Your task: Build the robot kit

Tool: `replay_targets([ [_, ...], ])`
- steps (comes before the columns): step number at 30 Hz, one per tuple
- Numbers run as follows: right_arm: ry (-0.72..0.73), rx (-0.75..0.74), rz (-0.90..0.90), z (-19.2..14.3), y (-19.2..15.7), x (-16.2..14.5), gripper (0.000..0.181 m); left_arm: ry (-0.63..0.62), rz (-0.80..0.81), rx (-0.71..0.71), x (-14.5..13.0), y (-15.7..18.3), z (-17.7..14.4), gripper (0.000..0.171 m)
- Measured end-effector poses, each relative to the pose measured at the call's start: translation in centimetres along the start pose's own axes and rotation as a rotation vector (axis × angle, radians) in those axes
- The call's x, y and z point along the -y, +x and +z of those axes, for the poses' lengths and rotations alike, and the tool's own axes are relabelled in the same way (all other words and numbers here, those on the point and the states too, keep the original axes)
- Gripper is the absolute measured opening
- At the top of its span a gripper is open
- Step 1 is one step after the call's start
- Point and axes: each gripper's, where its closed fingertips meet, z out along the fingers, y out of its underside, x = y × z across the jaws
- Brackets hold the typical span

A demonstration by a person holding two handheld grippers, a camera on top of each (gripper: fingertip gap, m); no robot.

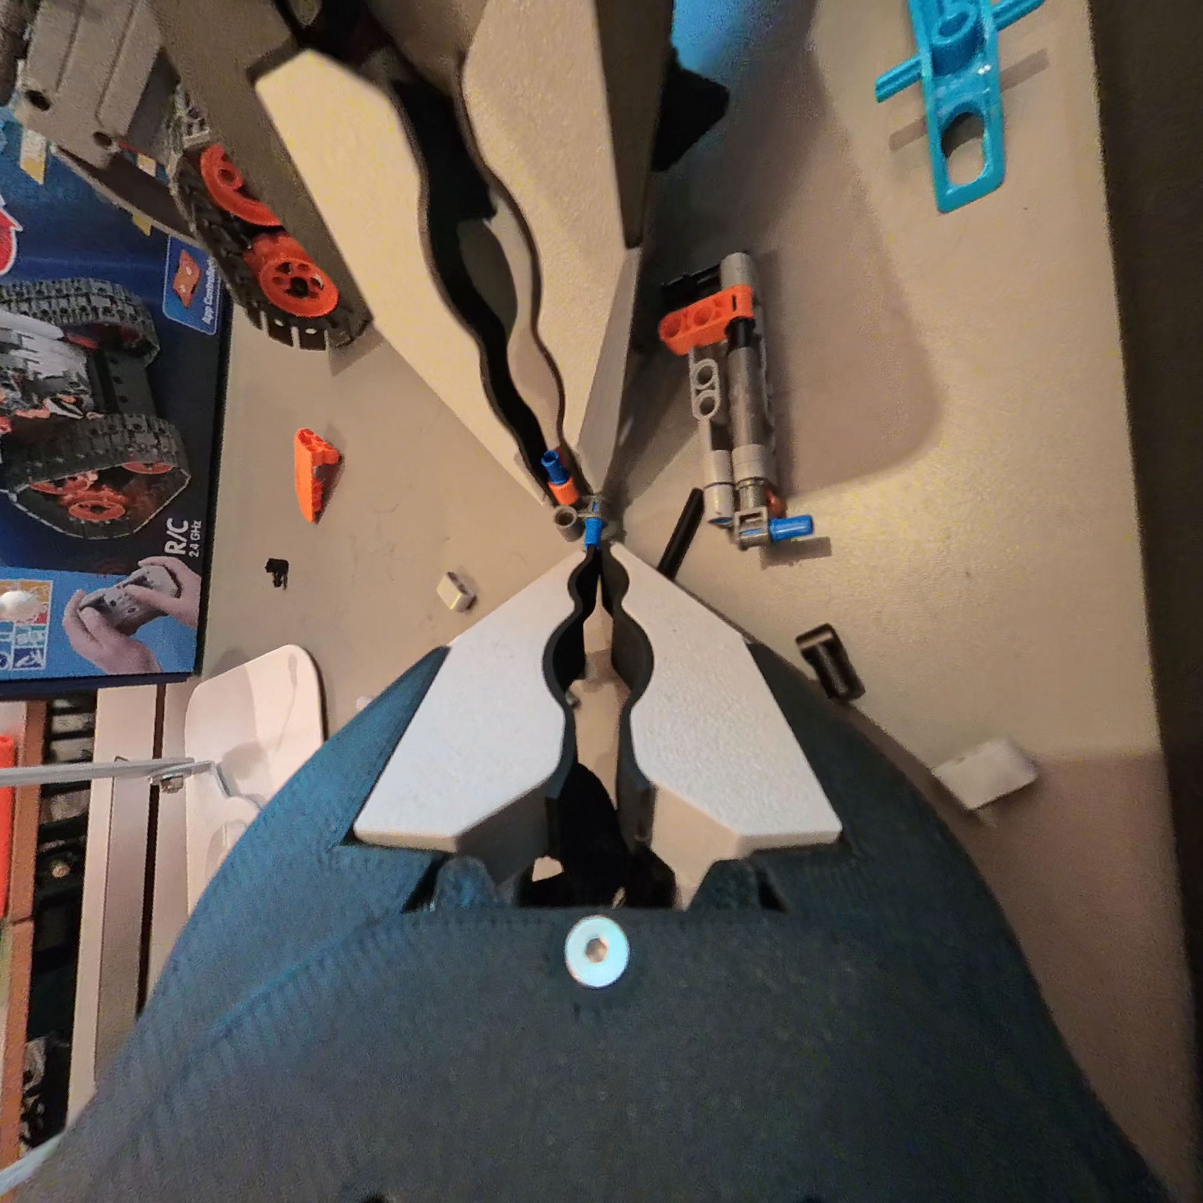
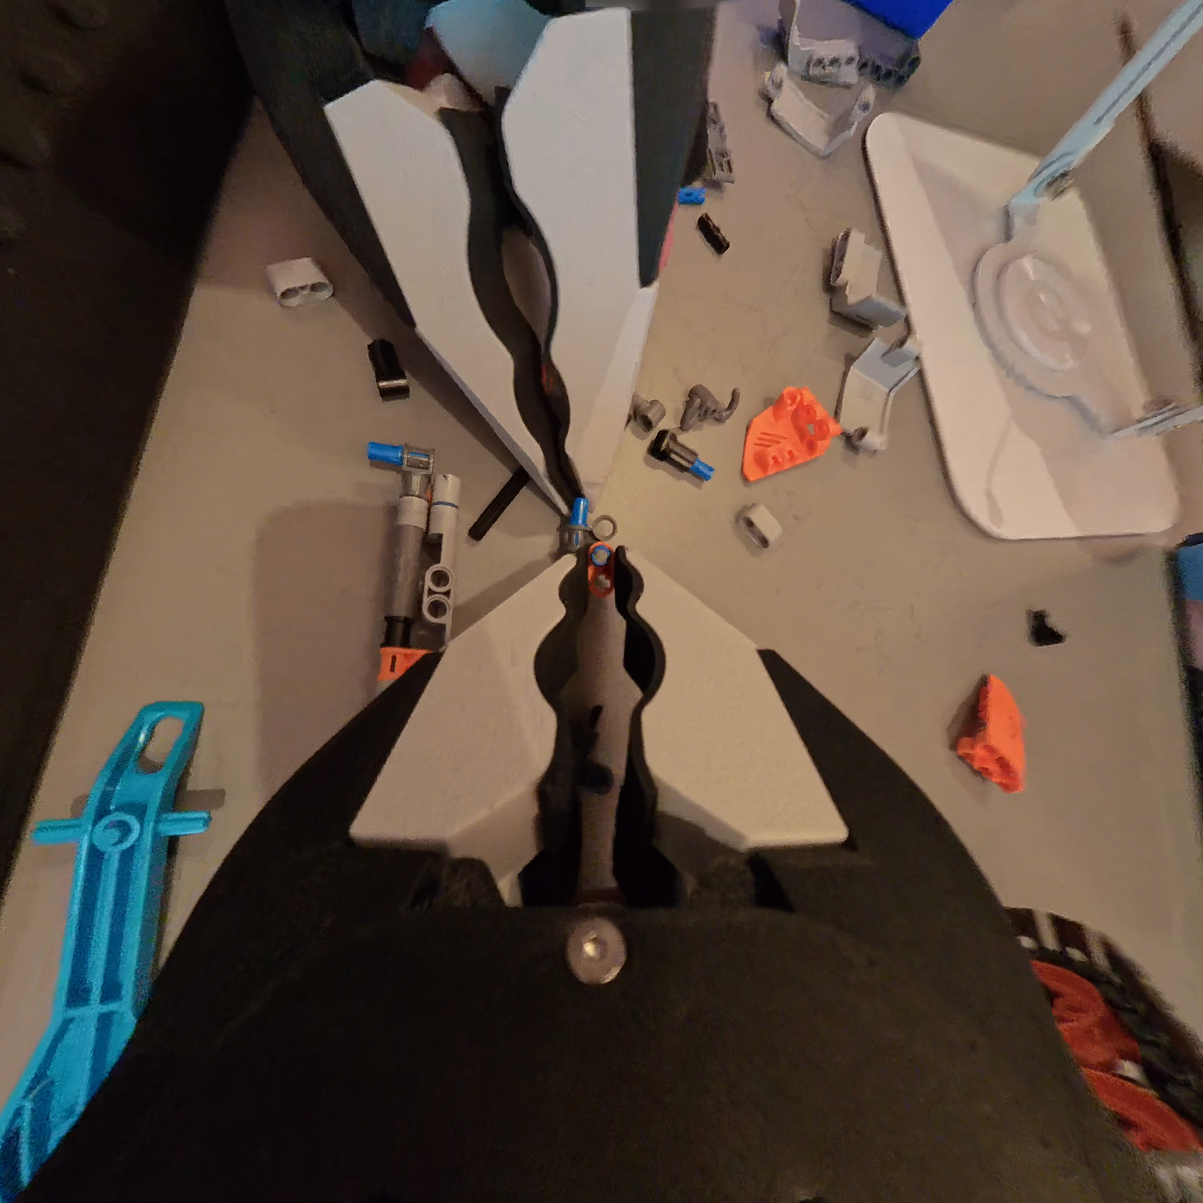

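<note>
We held the left gripper (image 1: pixel 594 553) closed on a small blue pin (image 1: pixel 592 528) joined to a grey connector (image 1: pixel 567 521), and the right gripper (image 2: pixel 602 553) closed on a short orange beam (image 2: pixel 599 567) with a blue pin already seated in its end hole. The 2 grippers met tip to tip just above the worktop (image 1: pixel 911 586), so both little pieces sat touching or almost touching between them; we judged they were held that way to line 1 pin up with a hole, though the exact mating was too small to tell. Just beside the tips lay a black axle (image 1: pixel 677 530) and a partly built grey assembly (image 1: pixel 739 403) with an orange beam and a blue pin at its end, kept near, likely for easy reach. Farther out on the worktop were an orange wedge piece (image 1: pixel 314 472), a small white connector (image 1: pixel 456 591), a turquoise brick-separating tool (image 1: pixel 957 104), and a tracked model with orange wheels (image 1: pixel 260 215). At the edge sat the blue toy box (image 1: pixel 97 390) and a white tray (image 2: pixel 1015 325), well apart from the grippers.
</note>
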Motion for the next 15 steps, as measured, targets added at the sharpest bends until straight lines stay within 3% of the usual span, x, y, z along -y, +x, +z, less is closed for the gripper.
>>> replay_targets([
  [4, 0.034, -0.107, -0.175, -1.3, 0.8, 1.5, 0.004, 0.040, -0.107, -0.025, 0.2, -0.7, -1.4, 0.012],
  [8, 0.008, -0.252, -0.455, -2.4, 1.3, 2.6, 0.005, 0.171, -0.277, -0.073, 2.0, -1.6, -2.6, 0.018],
  [13, -0.012, -0.399, -0.687, -3.6, 1.7, 4.2, 0.005, 0.233, -0.396, -0.120, 3.2, -2.1, -2.7, 0.016],
  [15, -0.028, -0.432, -0.737, -4.0, 2.0, 4.4, 0.005, 0.256, -0.426, -0.095, 3.4, -2.7, -2.8, 0.007],
])
